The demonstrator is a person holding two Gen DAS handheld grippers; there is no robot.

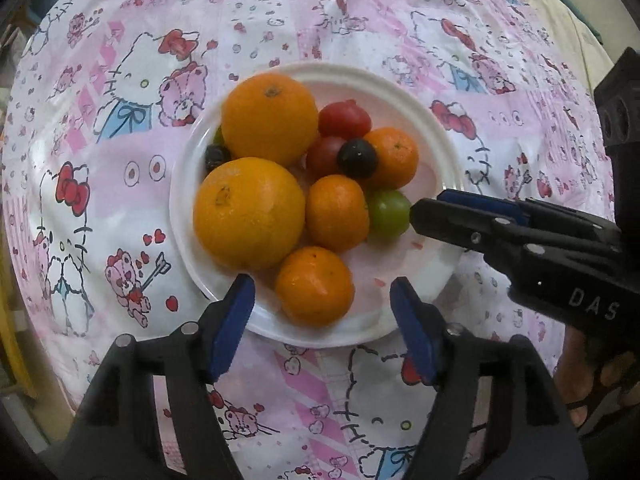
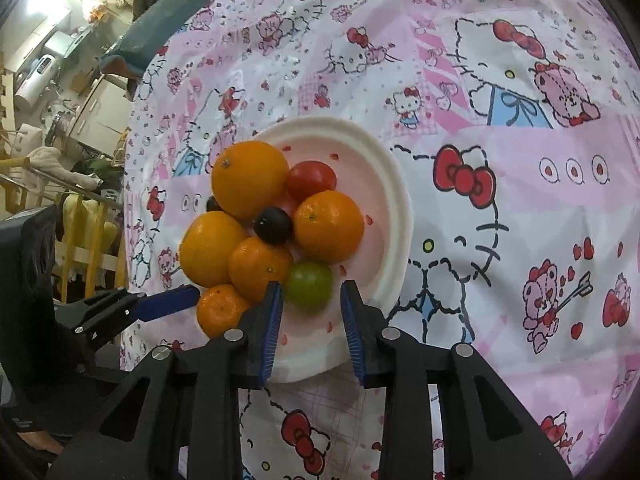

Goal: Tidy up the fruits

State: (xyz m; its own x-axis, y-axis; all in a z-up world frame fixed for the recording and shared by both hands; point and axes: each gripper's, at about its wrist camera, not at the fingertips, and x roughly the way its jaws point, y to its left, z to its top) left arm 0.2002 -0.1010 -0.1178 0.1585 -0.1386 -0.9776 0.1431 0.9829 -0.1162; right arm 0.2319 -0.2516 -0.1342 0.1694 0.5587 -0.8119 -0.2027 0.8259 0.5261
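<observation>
Fruit piled on plate [image 2: 394, 216], centre frame. Your right tongs [image 2: 310, 312] gape open just short of the green grape [image 2: 309, 289]; left tongs [image 1: 322, 312] open, empty. Next: advance, close gently.

A small green fruit [image 1: 218, 134] and a dark round berry [image 1: 216, 157] sit mostly hidden behind the two large round oranges [image 1: 249, 213] on the white plastic plate [image 1: 436, 136]. A red tomato [image 1: 325, 156] is partly covered by a black grape [image 1: 357, 158]. In the right wrist view, room clutter [image 2: 60, 128] beyond the worktop is too blurred to identify.
</observation>
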